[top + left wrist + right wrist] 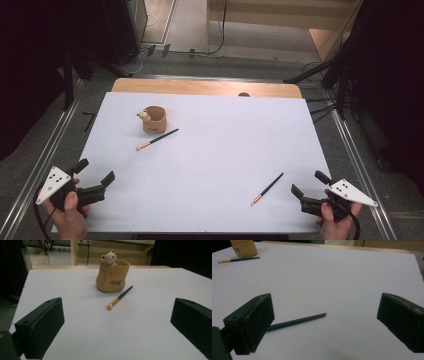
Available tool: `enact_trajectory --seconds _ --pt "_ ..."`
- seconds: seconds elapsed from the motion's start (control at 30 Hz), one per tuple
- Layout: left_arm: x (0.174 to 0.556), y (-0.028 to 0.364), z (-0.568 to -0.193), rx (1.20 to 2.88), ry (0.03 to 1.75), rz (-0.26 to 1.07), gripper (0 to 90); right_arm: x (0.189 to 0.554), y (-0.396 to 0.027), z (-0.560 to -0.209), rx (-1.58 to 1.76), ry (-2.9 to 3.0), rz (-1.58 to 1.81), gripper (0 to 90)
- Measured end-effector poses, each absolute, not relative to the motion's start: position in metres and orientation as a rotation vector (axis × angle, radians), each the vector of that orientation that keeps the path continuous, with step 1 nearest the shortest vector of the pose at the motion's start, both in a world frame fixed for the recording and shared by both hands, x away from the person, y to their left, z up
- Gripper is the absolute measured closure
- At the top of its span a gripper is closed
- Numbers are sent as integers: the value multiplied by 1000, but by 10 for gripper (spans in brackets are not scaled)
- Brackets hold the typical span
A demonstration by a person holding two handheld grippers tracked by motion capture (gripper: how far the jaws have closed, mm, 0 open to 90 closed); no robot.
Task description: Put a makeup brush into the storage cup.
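On my left, the left hand-held gripper (95, 171) sits at the near left corner of the desk (215, 165), held by the left hand (70, 212), and I see its jaws spread wide apart with nothing between them. Ahead of it, toward the far left of the white surface, stands a small tan pot (154, 119) shaped like a sack, with a little bear figure (109, 258) peeking over its rim. Just beside the pot lies a dark-handled brush (157, 139), its pale tip pointing toward my side; from the left gripper view the handle end is very near the pot's base, though I cannot tell whether they touch. Further right, well apart from those, a second brush (267, 189) lies on the near right part of the desk. Just beyond it, the right hand-held gripper (310, 184) is at the near right corner in the right hand (336, 222), jaws also wide apart and empty, with the brush's dark handle running behind its left jaw in the right gripper view.
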State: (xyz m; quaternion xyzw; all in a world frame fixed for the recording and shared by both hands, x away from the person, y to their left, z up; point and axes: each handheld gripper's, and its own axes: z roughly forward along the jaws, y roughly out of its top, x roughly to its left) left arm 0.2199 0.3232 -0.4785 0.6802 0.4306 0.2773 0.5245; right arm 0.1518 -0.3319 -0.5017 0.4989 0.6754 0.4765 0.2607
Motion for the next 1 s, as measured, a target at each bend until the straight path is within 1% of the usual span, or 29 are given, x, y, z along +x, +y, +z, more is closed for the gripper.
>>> enact_trajectory --seconds 0.27,0.5,0.9,1.0 --pt "216 319 -479 1624 1027 645 0 155 -311 -484 1311 1910 1242 28" --pt "217 325 -479 1593 1046 629 0 172 -300 -471 1261 2005 1191 34" --pt "219 327 -481 1598 1045 613 0 199 -286 -457 1182 2235 1033 38" --pt "219 326 -481 1597 1045 609 0 207 -285 -455 1173 2296 993 51"
